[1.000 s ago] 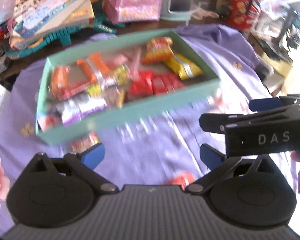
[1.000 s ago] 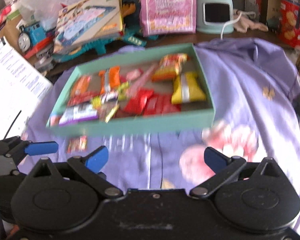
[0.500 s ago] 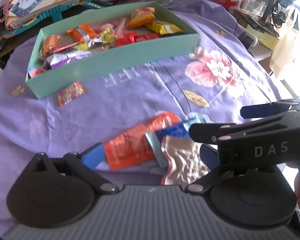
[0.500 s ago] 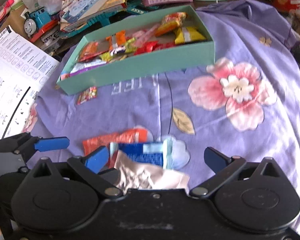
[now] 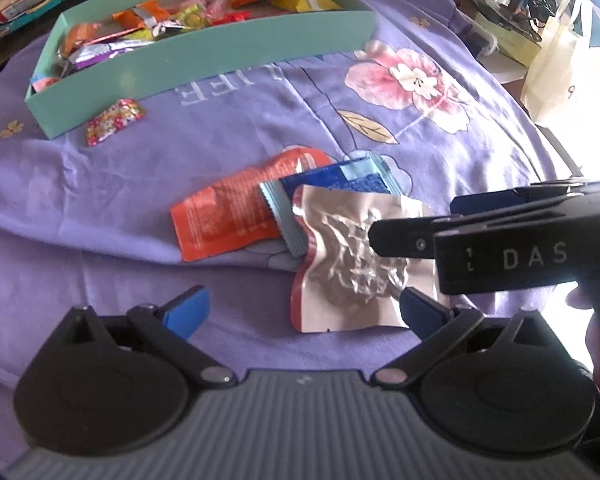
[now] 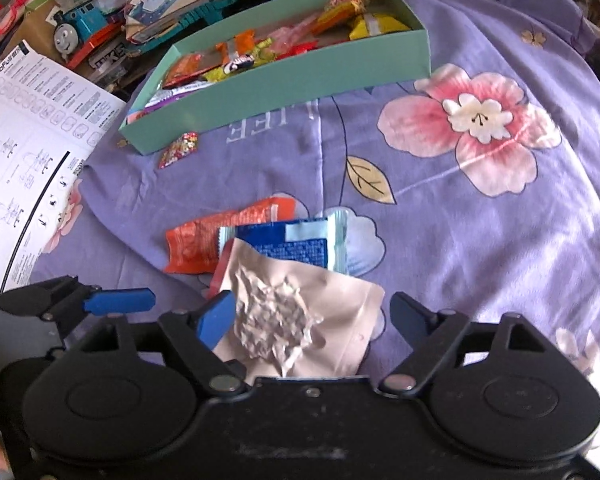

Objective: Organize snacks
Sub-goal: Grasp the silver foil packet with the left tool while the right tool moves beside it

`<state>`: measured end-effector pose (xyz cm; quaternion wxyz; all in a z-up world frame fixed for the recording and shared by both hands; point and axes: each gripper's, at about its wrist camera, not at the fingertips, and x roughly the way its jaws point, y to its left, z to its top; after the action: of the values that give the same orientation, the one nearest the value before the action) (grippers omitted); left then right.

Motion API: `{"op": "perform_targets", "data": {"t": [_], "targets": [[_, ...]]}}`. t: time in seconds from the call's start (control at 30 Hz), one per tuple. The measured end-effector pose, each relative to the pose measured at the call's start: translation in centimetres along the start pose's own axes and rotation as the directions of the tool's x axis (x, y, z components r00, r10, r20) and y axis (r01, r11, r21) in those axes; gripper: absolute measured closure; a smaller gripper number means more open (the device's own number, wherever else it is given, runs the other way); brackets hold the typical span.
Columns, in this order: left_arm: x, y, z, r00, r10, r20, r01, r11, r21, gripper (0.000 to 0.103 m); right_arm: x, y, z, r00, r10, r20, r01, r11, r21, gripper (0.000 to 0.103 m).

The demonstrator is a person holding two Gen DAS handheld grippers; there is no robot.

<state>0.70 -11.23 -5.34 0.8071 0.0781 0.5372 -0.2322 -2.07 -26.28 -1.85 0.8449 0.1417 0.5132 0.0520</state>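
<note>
right gripper point(image 6: 314, 316): jaws just closing, unclenched astride silver packet point(image 6: 300, 312) | left gripper point(image 5: 304, 312): released | teal box point(image 5: 204, 56): 11 o'clock

Daylight pours in from the right side of the room, blowing out the right edge of the left wrist view to near white and washing across the purple floral cloth point(image 6: 480, 208). The crumpled silver packet point(image 5: 352, 256) throws back sharp glints. Both fisheye views bend the teal box point(image 6: 284, 84) and the clutter behind it toward the rim, where detail softens. The middle is fairly crisp, the near black gripper bodies lie in dull shade, with soft shadows in the cloth's folds
</note>
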Motion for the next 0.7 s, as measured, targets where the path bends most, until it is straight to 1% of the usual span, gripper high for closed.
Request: {"op": "perform_targets", "data": {"t": [0.1, 0.13, 0.17, 0.2, 0.23, 0.27, 0.33, 0.4, 0.47, 0.5, 0.53, 0.7], "targets": [[0.4, -0.4, -0.2, 1.0, -0.015, -0.014, 0.015, 1.0, 0.01, 0.0, 0.3, -0.4, -0.2, 1.0, 0.0, -0.012, 0.001, 1.0, 0.017, 0.017], [0.6, -0.6, -0.2, 1.0, -0.011, -0.011, 0.011, 1.0, 0.015, 0.002, 0.6, -0.5, -0.4, 1.0, 0.002, -0.021, -0.001, 1.0, 0.023, 0.017], [0.7, -0.7, -0.3, 1.0, -0.001, 0.0, 0.001, 1.0, 0.02, 0.016, 0.7, -0.5, -0.5, 1.0, 0.007, -0.028, -0.006, 1.0, 0.025, 0.021], [0.9, -0.8, -0.3, 1.0, 0.008, 0.005, -0.008, 1.0, 0.024, 0.04, 1.0, -0.4, -0.7, 0.999, 0.022, -0.033, -0.021, 0.999, 0.027, 0.029], [1.1, -0.8, -0.2, 1.0, -0.009, 0.001, 0.009, 1.0, 0.02, 0.046, 1.2, -0.4, -0.8, 0.999, 0.031, -0.037, -0.03, 0.999, 0.031, 0.032], [1.0, -0.6, -0.1, 0.999, -0.038, 0.011, 0.038, 0.999, 0.006, 0.055, 1.2, -0.2, -0.8, 0.999, 0.023, -0.028, -0.022, 0.999, 0.026, 0.034], [0.9, -0.8, 0.1, 0.999, -0.022, 0.027, 0.021, 1.0, 0.01, 0.055, 1.3, -0.1, -0.6, 1.0, 0.011, -0.019, -0.011, 1.0, 0.016, 0.04], [1.1, -0.6, 0.4, 0.999, -0.015, 0.041, 0.015, 1.0, -0.002, 0.055, 1.5, -0.4, -0.2, 1.0, 0.012, -0.015, -0.012, 0.999, 0.03, 0.046], [1.2, -0.2, 0.8, 0.999, -0.018, 0.051, 0.019, 1.0, -0.022, 0.057, 1.7, -0.7, 0.3, 1.0, 0.016, -0.012, -0.015, 0.999, 0.044, 0.046], [1.2, -0.1, 1.1, 0.998, -0.012, 0.058, 0.014, 1.0, -0.024, 0.061, 1.8, -0.8, 0.6, 1.0, 0.014, -0.01, -0.014, 0.999, 0.046, 0.046], [1.3, 0.0, 1.5, 0.998, -0.001, 0.067, 0.003, 1.0, -0.027, 0.062, 2.0, -0.8, 1.0, 1.0, 0.011, -0.008, -0.011, 0.999, 0.047, 0.046], [2.3, 1.0, 4.3, 0.997, 0.019, 0.08, -0.015, 0.999, -0.047, 0.064, 3.1, -1.4, 3.0, 1.0, 0.022, 0.004, -0.022, 0.997, 0.075, 0.047]]}}
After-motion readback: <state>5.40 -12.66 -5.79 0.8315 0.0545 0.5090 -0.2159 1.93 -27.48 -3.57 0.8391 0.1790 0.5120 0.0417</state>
